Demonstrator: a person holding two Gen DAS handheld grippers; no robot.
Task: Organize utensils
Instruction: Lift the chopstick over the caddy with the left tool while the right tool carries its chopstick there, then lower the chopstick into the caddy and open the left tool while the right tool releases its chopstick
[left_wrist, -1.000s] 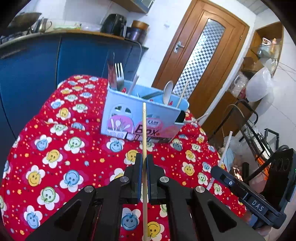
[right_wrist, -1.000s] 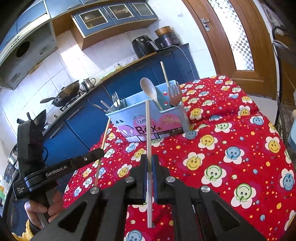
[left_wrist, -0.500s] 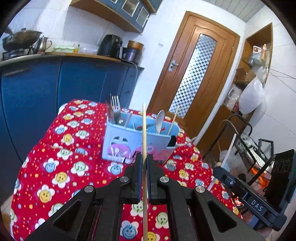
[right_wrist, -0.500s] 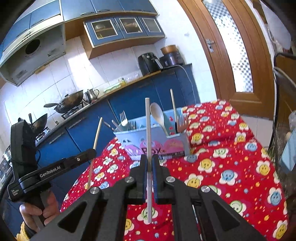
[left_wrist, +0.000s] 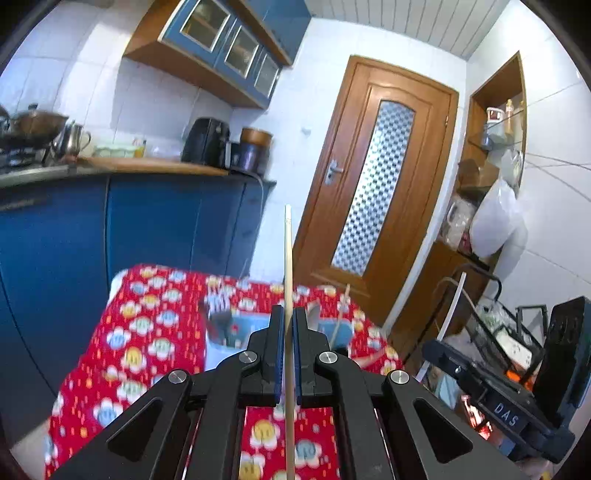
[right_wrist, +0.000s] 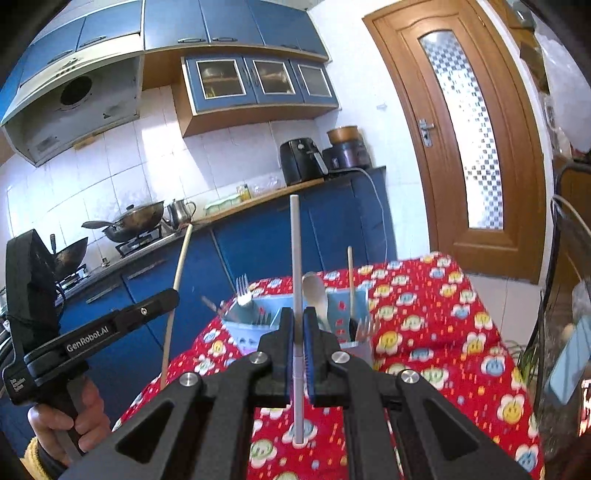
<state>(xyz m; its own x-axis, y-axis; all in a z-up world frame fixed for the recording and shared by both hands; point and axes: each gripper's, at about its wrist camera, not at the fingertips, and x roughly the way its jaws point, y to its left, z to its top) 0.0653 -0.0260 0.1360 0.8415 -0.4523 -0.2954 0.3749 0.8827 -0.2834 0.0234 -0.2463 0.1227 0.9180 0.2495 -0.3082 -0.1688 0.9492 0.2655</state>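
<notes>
My left gripper is shut on a thin wooden chopstick that stands upright between its blue pads. A white chopstick stands upright in my right gripper, which is shut on it. Both hang above the near part of a table with a red smiley-flower cloth. On the cloth beyond them sits a light blue utensil box holding forks, a spoon and a wooden stick. The left gripper with its chopstick also shows in the right wrist view, a hand on its handle.
Blue kitchen cabinets with a counter, wok and air fryer run behind the table. A wooden door stands at the far right. A wire rack and shelves with bags crowd the right side.
Both grippers have risen with their chopsticks and tilted up. The utensil box now sits lower in both views, partly behind the fingers, and more of the wall and cupboards shows.
</notes>
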